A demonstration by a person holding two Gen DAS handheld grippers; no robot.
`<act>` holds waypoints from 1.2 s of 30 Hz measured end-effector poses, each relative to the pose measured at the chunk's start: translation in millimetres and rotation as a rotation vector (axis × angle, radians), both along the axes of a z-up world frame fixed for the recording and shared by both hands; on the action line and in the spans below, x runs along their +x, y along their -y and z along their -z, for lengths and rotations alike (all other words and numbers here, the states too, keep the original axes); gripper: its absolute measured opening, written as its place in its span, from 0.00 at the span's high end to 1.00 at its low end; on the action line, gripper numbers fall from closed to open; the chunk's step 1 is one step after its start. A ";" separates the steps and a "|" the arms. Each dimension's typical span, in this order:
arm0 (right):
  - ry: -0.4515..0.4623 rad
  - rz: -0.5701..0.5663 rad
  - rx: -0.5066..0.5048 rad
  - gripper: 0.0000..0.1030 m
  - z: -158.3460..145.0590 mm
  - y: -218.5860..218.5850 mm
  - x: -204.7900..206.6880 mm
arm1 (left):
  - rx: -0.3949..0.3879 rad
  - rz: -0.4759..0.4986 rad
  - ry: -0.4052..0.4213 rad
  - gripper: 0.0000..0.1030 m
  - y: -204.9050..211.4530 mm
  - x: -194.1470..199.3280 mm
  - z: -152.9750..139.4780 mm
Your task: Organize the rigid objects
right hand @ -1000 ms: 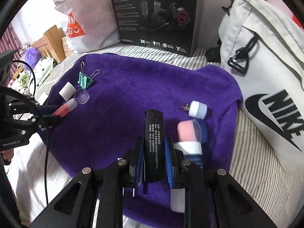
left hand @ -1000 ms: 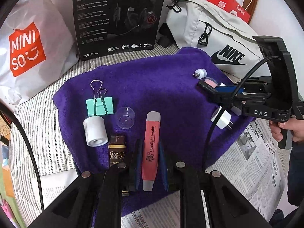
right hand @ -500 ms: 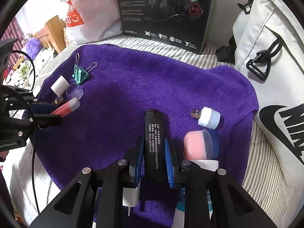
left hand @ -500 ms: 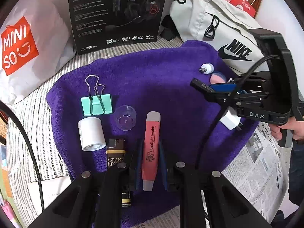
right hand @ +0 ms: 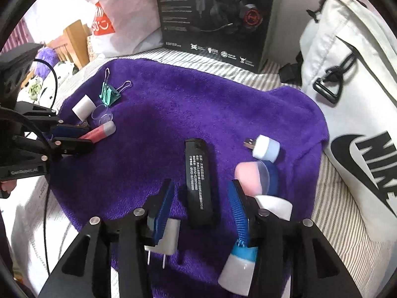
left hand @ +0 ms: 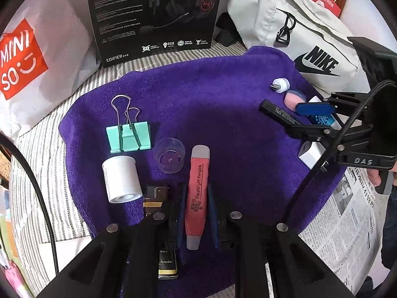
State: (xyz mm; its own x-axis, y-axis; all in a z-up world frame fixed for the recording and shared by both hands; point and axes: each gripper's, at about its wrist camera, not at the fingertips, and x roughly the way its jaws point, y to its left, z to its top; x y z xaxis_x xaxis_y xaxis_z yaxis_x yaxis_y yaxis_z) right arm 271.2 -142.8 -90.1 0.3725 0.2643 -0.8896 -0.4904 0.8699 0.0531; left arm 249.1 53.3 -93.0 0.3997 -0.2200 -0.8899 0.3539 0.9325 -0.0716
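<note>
A purple towel [left hand: 211,104] holds small objects. My left gripper [left hand: 197,193] is shut on a red Flashlight tube [left hand: 197,191]; the tube also shows at the left of the right wrist view [right hand: 99,132]. Beside it lie a clear cup [left hand: 169,158], a white roll [left hand: 121,178], a green binder clip [left hand: 129,136] and a brown lighter [left hand: 156,193]. My right gripper [right hand: 201,188] is open, its jaws wide apart around a black stick [right hand: 198,181] lying on the towel. Near it are a white USB lamp [right hand: 266,147], a pink-and-blue case [right hand: 253,176], a white plug [right hand: 168,236] and a white-blue tube [right hand: 240,268].
A black headset box [left hand: 153,15] stands behind the towel. A white Miniso bag [left hand: 32,57] is at the back left, a white Nike bag [right hand: 352,99] at the right. Newspaper [left hand: 347,223] lies at the towel's front right.
My right gripper has opened and let go of the black stick, which now lies on the towel. My left gripper still holds the red tube.
</note>
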 end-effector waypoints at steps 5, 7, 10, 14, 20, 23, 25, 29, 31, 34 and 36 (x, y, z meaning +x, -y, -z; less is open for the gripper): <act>0.014 0.028 0.009 0.51 -8.5 9.2 -8.4 | 0.020 0.005 0.011 0.83 2.7 -2.9 0.8; 0.025 0.034 0.013 0.46 -12.7 12.2 -12.7 | 0.020 0.000 0.010 0.83 2.8 -4.3 0.6; 0.032 0.029 0.019 0.45 -18.6 15.3 -20.5 | 0.008 0.002 0.005 0.73 3.2 -8.5 0.0; 0.047 0.045 0.018 0.42 -26.5 20.0 -29.8 | -0.002 -0.001 -0.003 0.60 7.5 -16.7 -0.5; 0.041 0.078 0.017 0.36 -31.6 27.8 -50.4 | -0.014 -0.027 0.007 0.53 11.3 -33.9 -7.0; 0.044 0.099 0.011 0.29 -35.6 30.9 -63.1 | -0.017 -0.075 0.027 0.29 7.9 -45.0 -19.2; 0.055 0.116 0.005 0.20 -40.6 32.5 -72.8 | -0.020 -0.096 0.049 0.23 6.7 -54.0 -28.8; 0.087 0.158 -0.001 0.13 -55.5 34.6 -94.9 | -0.020 -0.136 0.099 0.06 6.7 -81.0 -51.9; 0.102 0.189 -0.013 0.04 -61.2 34.8 -103.5 | -0.029 -0.155 0.113 0.05 6.5 -91.4 -59.1; 0.118 0.245 -0.026 0.01 -68.7 35.1 -118.8 | -0.031 -0.187 0.123 0.04 8.7 -106.6 -67.3; 0.119 0.267 -0.021 0.00 -72.7 35.5 -128.6 | 0.005 -0.210 0.135 0.04 12.9 -117.2 -71.2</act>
State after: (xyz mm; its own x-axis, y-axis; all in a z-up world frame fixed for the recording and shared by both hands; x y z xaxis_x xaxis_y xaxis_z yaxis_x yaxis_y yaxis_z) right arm 142.6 -178.2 -17.4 0.5288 0.1249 -0.8395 -0.2453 0.9694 -0.0103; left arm 131.9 40.4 -21.8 0.5516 -0.1151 -0.8262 0.1585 0.9869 -0.0317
